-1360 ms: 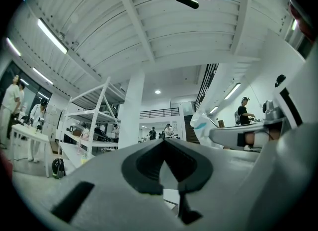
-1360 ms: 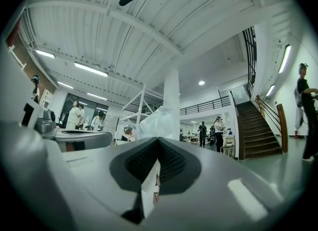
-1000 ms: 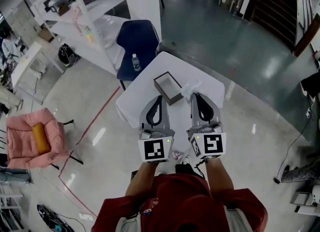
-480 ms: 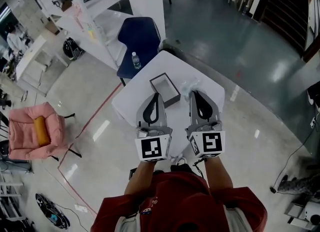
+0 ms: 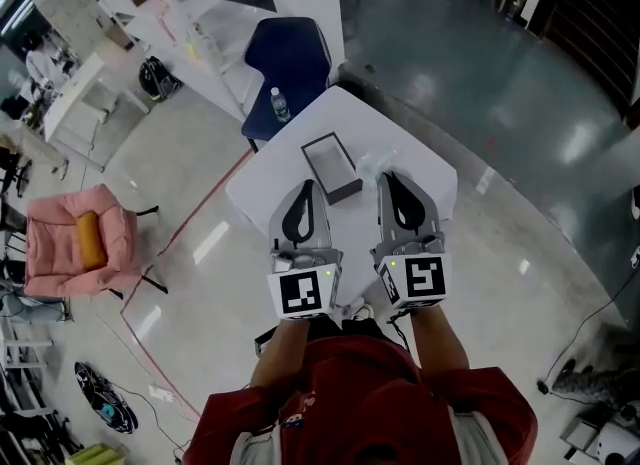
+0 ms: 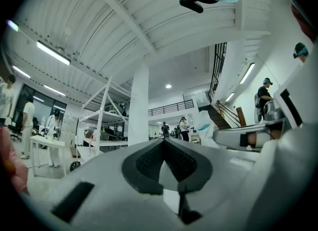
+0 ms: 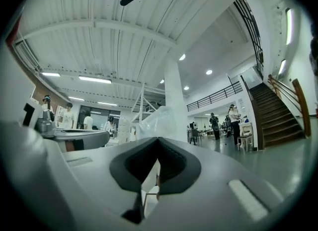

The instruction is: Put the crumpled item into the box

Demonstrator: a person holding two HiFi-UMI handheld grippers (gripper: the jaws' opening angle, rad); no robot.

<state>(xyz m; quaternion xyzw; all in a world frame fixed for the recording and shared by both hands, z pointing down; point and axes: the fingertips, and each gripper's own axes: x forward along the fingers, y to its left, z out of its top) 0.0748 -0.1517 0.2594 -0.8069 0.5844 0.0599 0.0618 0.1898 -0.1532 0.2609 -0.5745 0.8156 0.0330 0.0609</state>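
I am holding my left gripper [image 5: 307, 186] out over the near part of the white table [image 5: 345, 113], about level. Its marker cube [image 5: 303, 293] is sitting close in front of my chest and my forearm is reaching straight forward from my red sleeve. In the left gripper view its jaws are meeting at the tips [image 6: 164, 140], so this tool is closed with nothing between the pads and is touching nothing I can see. Its tips are pointing just beside the near left side of the box [image 5: 331, 164]. The box is lying open and empty around the middle of the table, its long sides running from the table's far left edge toward me. Just to the right of the box, the crumpled item [image 5: 376, 163], a clear wrinkled piece of plastic, is lying on the tabletop outside the box, toward the right corner. My right gripper [image 5: 386, 177] is coming in parallel to the left one, held about level, its marker cube [image 5: 422, 281] sitting beside the other. In the right gripper view its jaws are pressed together at the tips [image 7: 158, 139], and the crumpled item [image 7: 158, 118] is rising right behind them. I cannot tell whether the tips are touching it.
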